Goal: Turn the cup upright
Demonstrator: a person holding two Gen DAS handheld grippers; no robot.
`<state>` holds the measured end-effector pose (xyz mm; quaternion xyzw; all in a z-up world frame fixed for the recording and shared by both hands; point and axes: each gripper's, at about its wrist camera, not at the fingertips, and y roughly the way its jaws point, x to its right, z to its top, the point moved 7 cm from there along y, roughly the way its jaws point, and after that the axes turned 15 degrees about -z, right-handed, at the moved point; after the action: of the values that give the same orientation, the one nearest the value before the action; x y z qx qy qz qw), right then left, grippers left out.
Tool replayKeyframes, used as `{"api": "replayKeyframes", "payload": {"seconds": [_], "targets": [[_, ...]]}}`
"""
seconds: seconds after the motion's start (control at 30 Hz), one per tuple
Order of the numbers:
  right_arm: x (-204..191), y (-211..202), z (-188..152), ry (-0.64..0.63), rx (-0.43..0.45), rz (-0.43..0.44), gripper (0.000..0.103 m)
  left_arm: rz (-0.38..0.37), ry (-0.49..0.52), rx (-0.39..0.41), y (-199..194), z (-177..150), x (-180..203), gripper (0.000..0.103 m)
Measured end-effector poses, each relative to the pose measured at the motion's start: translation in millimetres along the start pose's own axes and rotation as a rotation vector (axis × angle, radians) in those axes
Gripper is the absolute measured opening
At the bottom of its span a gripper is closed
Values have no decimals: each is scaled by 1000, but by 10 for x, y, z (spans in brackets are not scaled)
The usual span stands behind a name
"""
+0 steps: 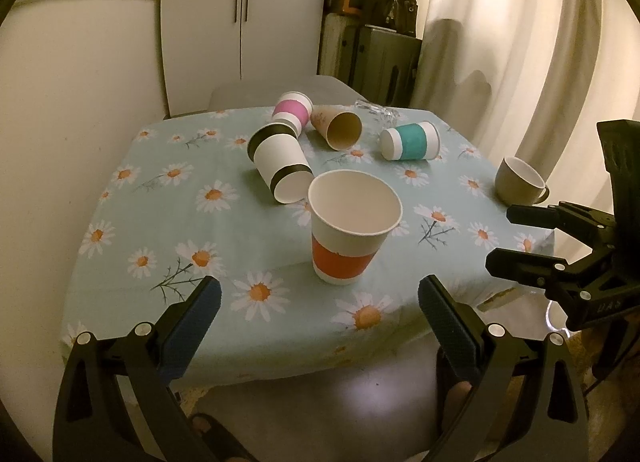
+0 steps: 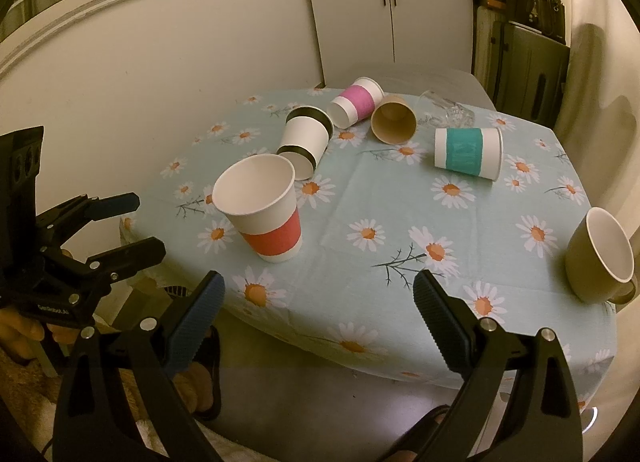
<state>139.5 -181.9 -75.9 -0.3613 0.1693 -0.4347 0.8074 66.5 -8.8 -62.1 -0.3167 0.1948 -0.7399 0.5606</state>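
A paper cup with a red band (image 1: 347,227) stands upright near the table's front edge; it also shows in the right wrist view (image 2: 265,205). Behind it lie several cups on their sides: a black-banded one (image 1: 280,161) (image 2: 306,139), a pink-banded one (image 1: 293,110) (image 2: 356,101), a brown one (image 1: 338,127) (image 2: 394,119) and a teal-banded one (image 1: 410,140) (image 2: 468,151). My left gripper (image 1: 320,298) is open and empty just in front of the red-banded cup. My right gripper (image 2: 318,294) is open and empty at the front edge.
An olive mug (image 1: 518,181) (image 2: 600,256) stands upright at the table's right edge. A clear glass (image 2: 446,107) lies on its side at the back. The daisy tablecloth (image 1: 160,221) covers the table. A wall is at the left, a curtain at the right.
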Motion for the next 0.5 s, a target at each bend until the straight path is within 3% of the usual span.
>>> {"api": "replayKeyframes", "payload": {"seconds": [0.5], "targets": [[-11, 17, -3, 3, -1, -4, 94, -5, 2, -6, -2, -15, 7, 96]]}}
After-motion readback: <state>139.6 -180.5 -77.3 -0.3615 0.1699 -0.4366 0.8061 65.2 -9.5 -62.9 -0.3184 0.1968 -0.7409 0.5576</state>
